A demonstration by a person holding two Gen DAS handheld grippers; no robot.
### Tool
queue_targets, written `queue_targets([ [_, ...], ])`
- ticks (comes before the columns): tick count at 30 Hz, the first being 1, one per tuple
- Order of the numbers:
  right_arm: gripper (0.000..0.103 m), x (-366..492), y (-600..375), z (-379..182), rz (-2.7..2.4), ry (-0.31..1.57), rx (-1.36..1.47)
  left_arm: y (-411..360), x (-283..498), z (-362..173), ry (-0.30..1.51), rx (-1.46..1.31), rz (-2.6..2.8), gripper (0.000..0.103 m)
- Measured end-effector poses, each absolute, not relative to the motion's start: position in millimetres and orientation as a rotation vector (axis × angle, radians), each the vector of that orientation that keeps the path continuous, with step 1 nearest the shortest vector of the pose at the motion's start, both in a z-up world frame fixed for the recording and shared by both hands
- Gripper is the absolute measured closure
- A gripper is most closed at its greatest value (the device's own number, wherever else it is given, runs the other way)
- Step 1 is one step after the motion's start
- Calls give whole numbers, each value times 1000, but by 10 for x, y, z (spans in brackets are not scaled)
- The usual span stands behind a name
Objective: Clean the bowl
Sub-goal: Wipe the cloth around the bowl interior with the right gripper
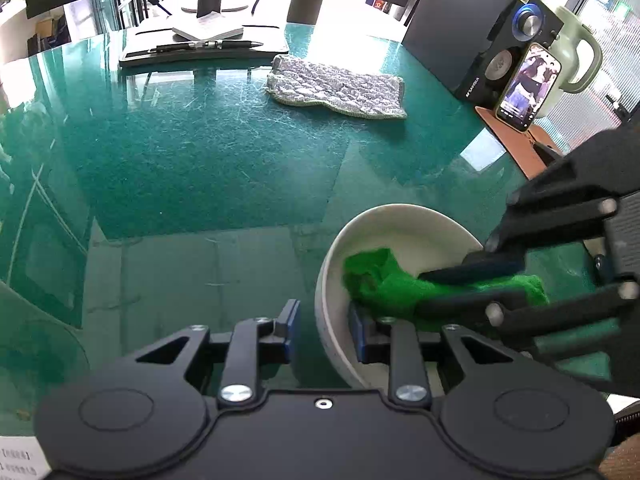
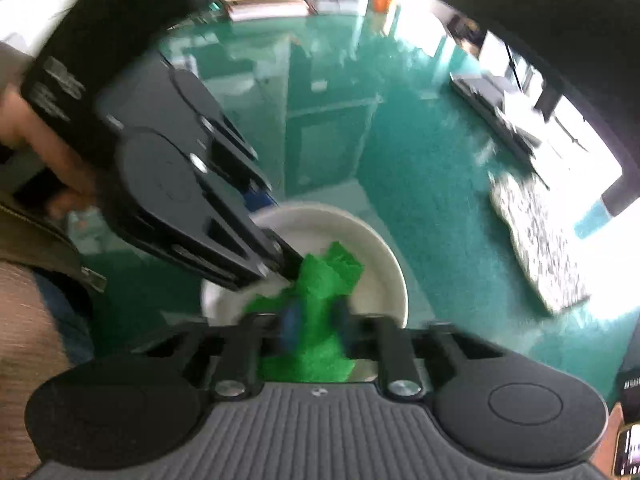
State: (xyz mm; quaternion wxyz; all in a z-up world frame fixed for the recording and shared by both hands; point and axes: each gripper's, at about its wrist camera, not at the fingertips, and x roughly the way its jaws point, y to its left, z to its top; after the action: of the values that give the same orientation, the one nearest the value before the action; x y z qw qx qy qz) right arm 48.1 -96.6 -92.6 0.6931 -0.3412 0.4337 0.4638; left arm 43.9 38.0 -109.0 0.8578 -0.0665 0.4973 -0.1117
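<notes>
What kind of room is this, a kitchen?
Probably an office desk, not a kitchen: a speaker, a phone and pens sit on the green table.

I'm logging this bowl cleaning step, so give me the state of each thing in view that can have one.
White ceramic bowl: tilted, rim clamped by the left gripper.
Bright green cloth: bunched inside the bowl, pinched by the right gripper.
Left gripper: shut on the bowl's wall.
Right gripper: shut on the cloth.
Grey quilted rag: lying flat on the green table, unused.
Smartphone: propped up, screen lit.
</notes>
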Motion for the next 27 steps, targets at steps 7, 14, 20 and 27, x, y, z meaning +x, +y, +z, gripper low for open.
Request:
queue_targets([
  [7, 95, 437, -840, -1013, 1043, 966, -835, 367, 437, -1085, 1045, -124, -239, 74],
  [14, 95, 405, -755, -881, 1008, 796, -923, 360, 440, -1091, 1042, -108, -242, 72],
  [20, 95, 359, -811, -926, 1032, 869, -1013, 357, 444, -1093, 1039, -95, -244, 69],
  [27, 94, 411, -738, -854, 1181, 1022, -807, 376, 462, -1095, 1041, -91, -246, 69],
])
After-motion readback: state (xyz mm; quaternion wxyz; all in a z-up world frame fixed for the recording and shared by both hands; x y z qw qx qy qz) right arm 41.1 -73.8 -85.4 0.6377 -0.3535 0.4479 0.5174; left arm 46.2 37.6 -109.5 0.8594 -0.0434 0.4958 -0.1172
